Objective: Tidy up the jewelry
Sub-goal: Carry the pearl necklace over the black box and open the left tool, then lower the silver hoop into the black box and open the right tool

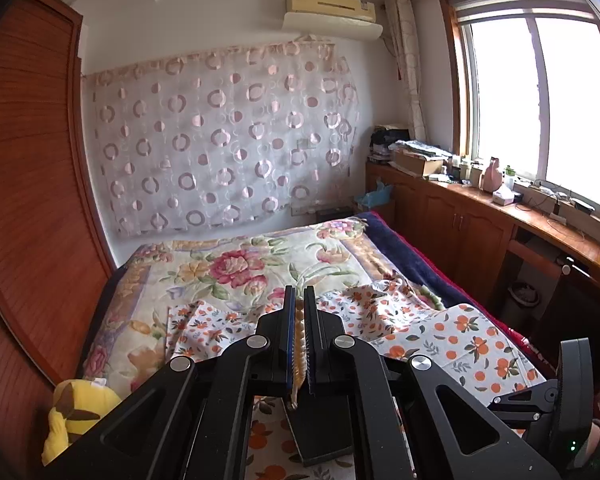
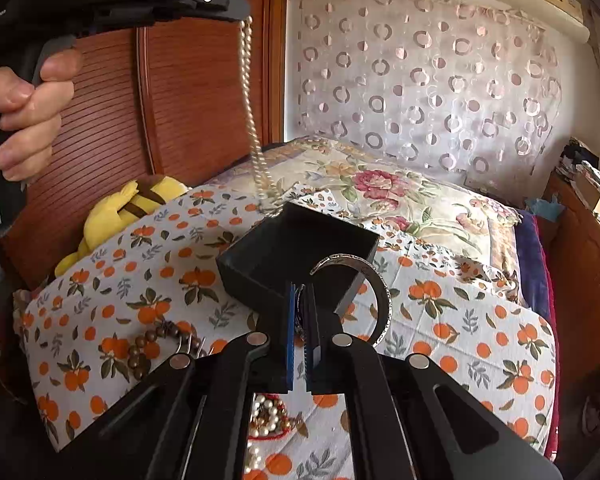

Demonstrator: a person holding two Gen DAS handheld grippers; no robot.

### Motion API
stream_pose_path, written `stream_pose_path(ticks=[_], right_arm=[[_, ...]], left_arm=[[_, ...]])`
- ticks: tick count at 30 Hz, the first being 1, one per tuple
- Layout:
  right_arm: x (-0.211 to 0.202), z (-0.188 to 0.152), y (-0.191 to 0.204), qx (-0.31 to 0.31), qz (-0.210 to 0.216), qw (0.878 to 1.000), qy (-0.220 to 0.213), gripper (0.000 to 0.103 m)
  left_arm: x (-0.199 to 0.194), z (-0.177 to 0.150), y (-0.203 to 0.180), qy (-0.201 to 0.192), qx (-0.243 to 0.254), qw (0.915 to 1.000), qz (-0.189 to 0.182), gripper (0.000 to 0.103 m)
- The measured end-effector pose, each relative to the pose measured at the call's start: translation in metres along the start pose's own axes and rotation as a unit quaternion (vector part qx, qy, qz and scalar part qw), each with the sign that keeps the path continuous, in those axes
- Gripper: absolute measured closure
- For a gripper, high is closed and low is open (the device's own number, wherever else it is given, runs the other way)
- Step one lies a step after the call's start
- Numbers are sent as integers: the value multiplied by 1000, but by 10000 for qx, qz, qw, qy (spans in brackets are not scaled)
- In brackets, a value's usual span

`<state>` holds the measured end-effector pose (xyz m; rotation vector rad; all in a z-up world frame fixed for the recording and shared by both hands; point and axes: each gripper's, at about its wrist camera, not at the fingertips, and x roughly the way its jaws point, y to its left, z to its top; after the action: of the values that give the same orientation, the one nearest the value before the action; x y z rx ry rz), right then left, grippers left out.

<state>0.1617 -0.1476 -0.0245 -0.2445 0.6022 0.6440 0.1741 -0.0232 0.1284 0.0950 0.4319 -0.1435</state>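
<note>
My left gripper [image 1: 299, 300] is shut on a pale bead necklace [image 1: 300, 344]. In the right wrist view it shows at top left [image 2: 242, 12], held high, and the necklace [image 2: 250, 112] hangs from it down to the near corner of an open black box [image 2: 296, 252] on the orange-print cloth [image 2: 460, 320]. My right gripper [image 2: 300, 296] is shut on a silver open bangle [image 2: 380, 292], held just in front of the box. A brown bead bracelet [image 2: 156, 344] lies left on the cloth. A pearl pile [image 2: 266, 420] lies under my right gripper.
The cloth covers a floral bed [image 1: 236, 264]. A yellow plush toy [image 2: 136, 208] sits by the wooden wardrobe [image 1: 28, 184] on the left. A cluttered wooden counter [image 1: 480, 200] runs under the window on the right. A patterned curtain hangs behind the bed.
</note>
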Motion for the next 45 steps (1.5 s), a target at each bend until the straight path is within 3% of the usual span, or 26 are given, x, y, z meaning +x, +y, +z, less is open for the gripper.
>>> stream_pose_path(ticks=[9, 18, 32, 40, 45], right_arm=[[14, 14, 1, -80, 148, 9998, -133, 99], [48, 26, 3, -203, 198, 9996, -11, 99], [94, 33, 15, -150, 281, 9987, 390, 98], [114, 28, 10, 87, 131, 9976, 681, 97], [103, 27, 5, 175, 22, 9983, 560, 97]], left_arm=[[35, -35, 8, 527, -208, 9982, -189, 99], [29, -85, 25, 751, -331, 9965, -125, 78], [-2, -160, 44, 1056, -421, 9935, -95, 78], [-5, -181, 34, 1251, -323, 9915, -174, 78], [-8, -191, 25, 1313, -220, 9909, -212, 78]])
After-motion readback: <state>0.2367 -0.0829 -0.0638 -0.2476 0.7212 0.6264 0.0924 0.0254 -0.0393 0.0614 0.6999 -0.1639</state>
